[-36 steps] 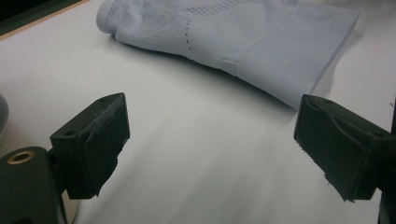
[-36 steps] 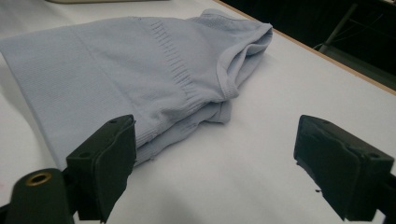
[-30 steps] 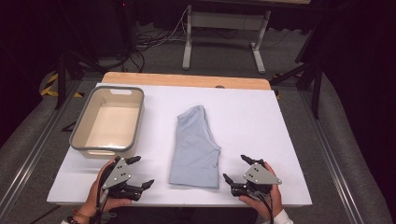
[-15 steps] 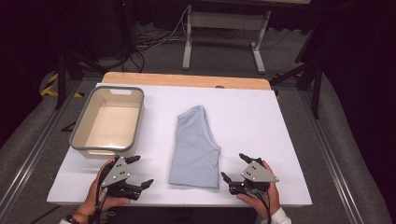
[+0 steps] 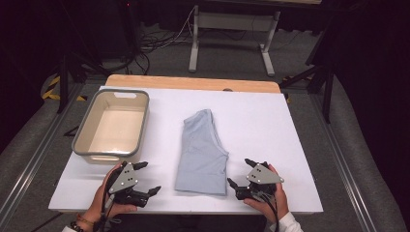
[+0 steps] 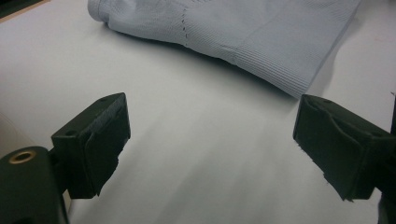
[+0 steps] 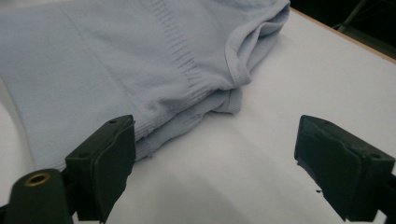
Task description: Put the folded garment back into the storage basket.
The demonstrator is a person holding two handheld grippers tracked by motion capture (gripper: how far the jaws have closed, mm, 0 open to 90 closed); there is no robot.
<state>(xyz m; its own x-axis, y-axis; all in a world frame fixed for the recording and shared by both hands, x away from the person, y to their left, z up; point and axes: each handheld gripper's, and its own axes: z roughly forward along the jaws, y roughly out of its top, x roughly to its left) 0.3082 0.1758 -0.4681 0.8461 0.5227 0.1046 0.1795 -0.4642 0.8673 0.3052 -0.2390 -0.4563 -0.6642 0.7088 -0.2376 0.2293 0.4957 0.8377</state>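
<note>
High view: a folded pale-blue garment is seen lying flat on the white bench, between the two tongs and reaching away from them. The left tongs are held at the near edge, just off the garment's near left corner, with jaws spread wide and nothing between them. The right tongs are held likewise off the near right corner, also released and empty. Such a mirrored stance is judged to be a readiness to take both near corners at once, so that the cloth can be lifted or folded evenly. A beige tub is stood beyond the left tongs, well apart from the garment, probably as the place where the cloth is meant to go.

Through the left gripper view, the ribbed hem is found ahead of the open jaws, not yet touched. Through the right gripper view, the hem edge lies just beside one jaw, bare bench between the jaws.
</note>
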